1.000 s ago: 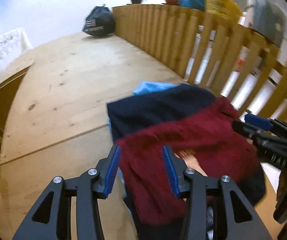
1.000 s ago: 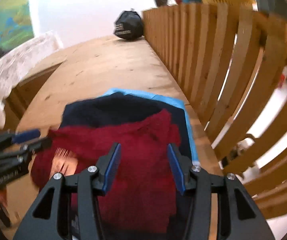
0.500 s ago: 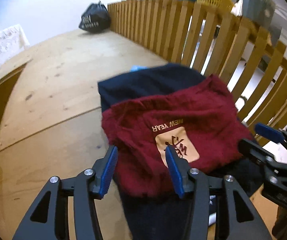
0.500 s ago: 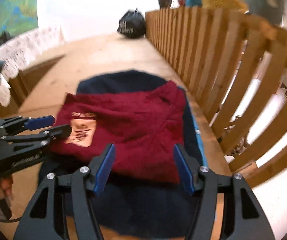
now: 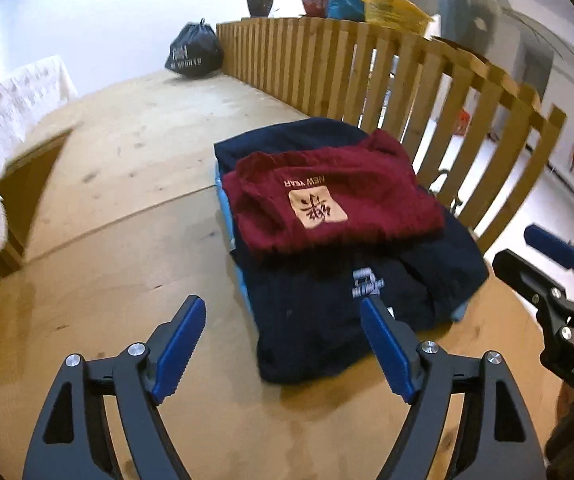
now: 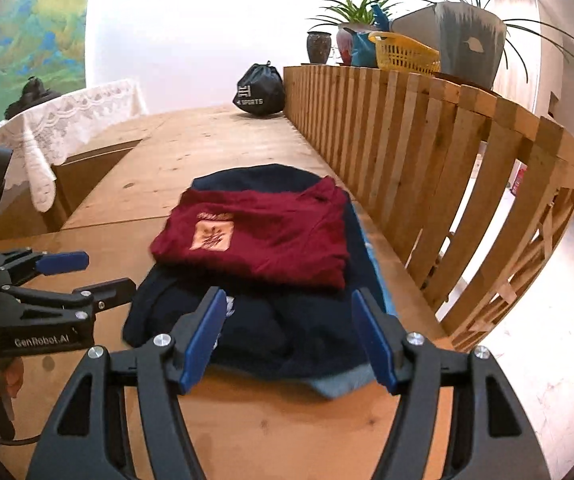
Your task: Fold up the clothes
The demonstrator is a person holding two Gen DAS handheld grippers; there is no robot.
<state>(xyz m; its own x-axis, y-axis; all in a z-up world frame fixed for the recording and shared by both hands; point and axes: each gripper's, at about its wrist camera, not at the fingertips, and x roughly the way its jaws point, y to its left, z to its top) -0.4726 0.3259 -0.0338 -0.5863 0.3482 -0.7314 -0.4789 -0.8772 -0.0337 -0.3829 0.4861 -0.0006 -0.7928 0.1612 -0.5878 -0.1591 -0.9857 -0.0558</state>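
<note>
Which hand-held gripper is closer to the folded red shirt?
Neither clearly. The left hand-held gripper and the right hand-held gripper, both open, sit apart from the red shirt, over the near edge of the navy garment beneath it.

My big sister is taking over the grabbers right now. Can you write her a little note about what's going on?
Left hand-held gripper: open, empty, just short of the pile.
Right hand-held gripper: open, empty, over the pile's near edge.
Pile on the wooden table, beside the slatted fence: folded red shirt on top, logo up, on the folded navy garment, with a light blue garment at the bottom.
Done: red shirt folded and stacked.
Left: no unfolded clothes in view; look around for more.
</note>
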